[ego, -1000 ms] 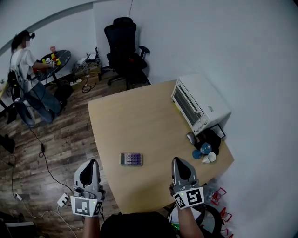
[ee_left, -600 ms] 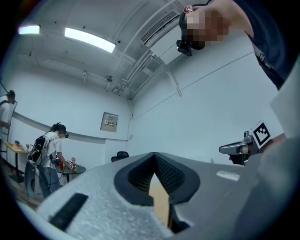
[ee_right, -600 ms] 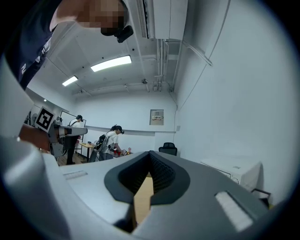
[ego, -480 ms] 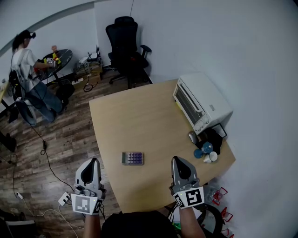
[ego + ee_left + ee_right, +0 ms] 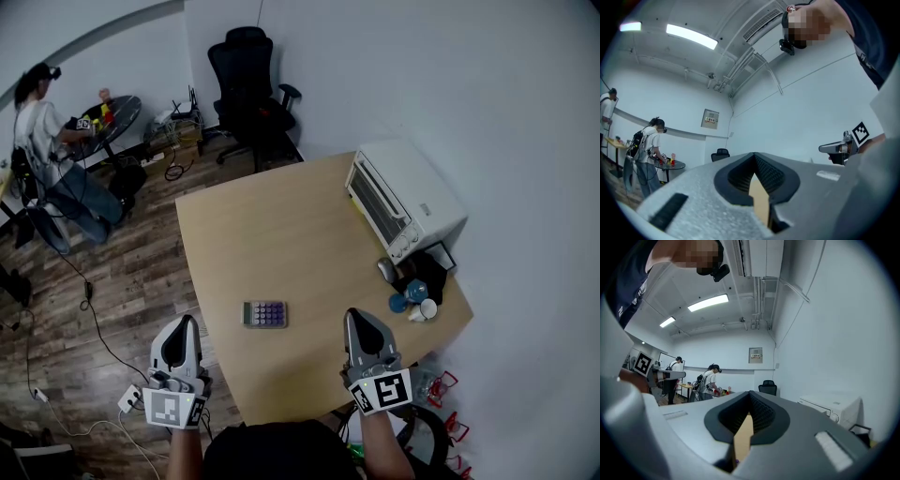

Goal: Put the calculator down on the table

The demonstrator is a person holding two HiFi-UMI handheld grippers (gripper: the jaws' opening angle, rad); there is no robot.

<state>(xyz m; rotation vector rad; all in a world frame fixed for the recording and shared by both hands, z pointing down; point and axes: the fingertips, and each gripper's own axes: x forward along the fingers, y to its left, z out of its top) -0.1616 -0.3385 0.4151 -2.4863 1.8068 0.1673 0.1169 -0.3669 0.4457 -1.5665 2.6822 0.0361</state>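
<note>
Calculator (image 5: 264, 314) already flat on table (image 5: 281, 225), near its front edge, long axis crosswise, between both tongs; left gripper (image 5: 180, 326) slightly nearer than right gripper (image 5: 362, 321). Both pinched shut, empty.

Bright even room light, ceiling strip lights (image 5: 691, 36) glaring, strong fisheye bending, dark corners, soft shadows

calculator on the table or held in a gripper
On the table. The calculator lies flat there, keys up, apart from the left gripper and right gripper, both shut and empty.
</note>
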